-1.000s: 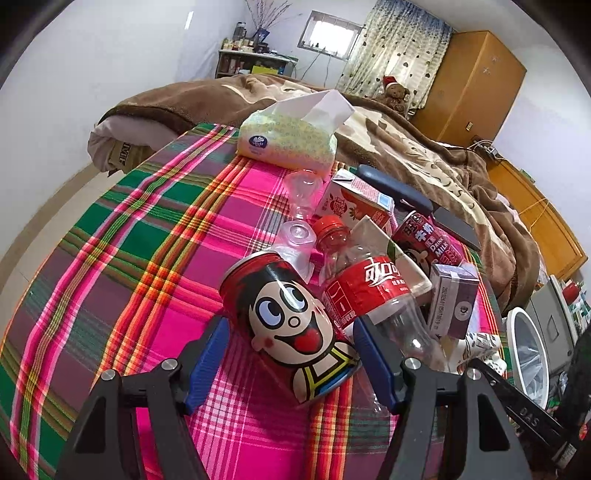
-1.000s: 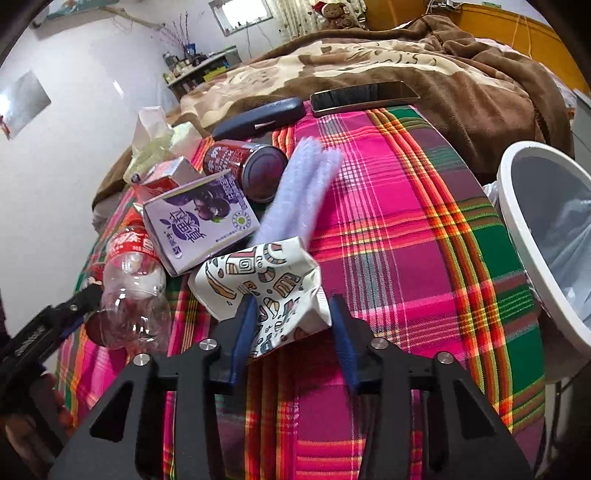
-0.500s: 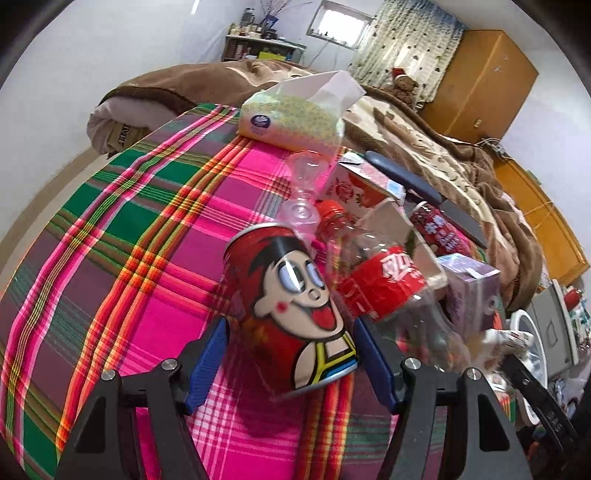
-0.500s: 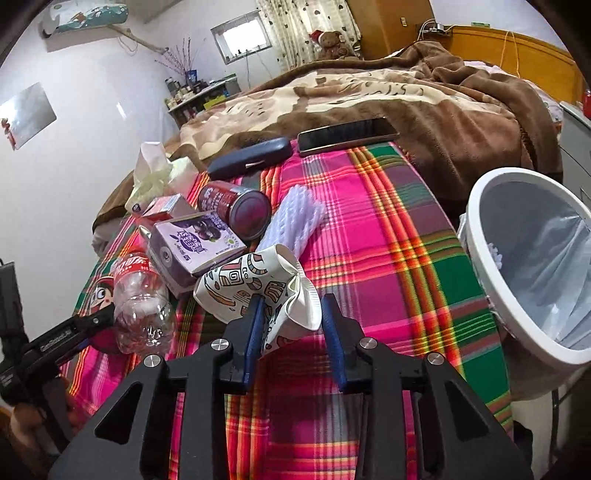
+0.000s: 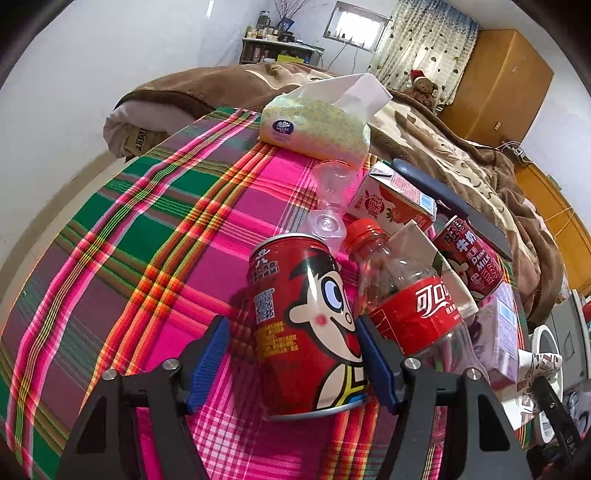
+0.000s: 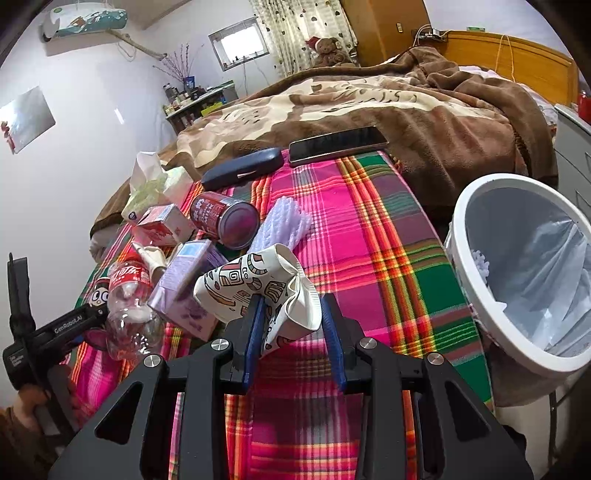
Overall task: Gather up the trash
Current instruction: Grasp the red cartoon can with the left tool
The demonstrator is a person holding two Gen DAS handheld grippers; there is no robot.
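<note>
Tongs (image 6: 291, 328) clamp one crushed cup (image 6: 258, 284); two cans (image 5: 306, 325) remain.

Both shots are bright and pretty sharp, lit by soft daylight from the small window (image 5: 356, 25) at the back, which is blown out white. Shadows on the plaid worktop (image 5: 155, 229) are faint. Heavy fisheye bending everywhere, with dark vignetting in the corners. The white wall (image 6: 74, 155) looks slightly purple.

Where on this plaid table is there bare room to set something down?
Bare cloth lies left of the cartoon can and tissue pack, and between the foam sleeve and bin. The middle, around the bottle, is crowded.
</note>
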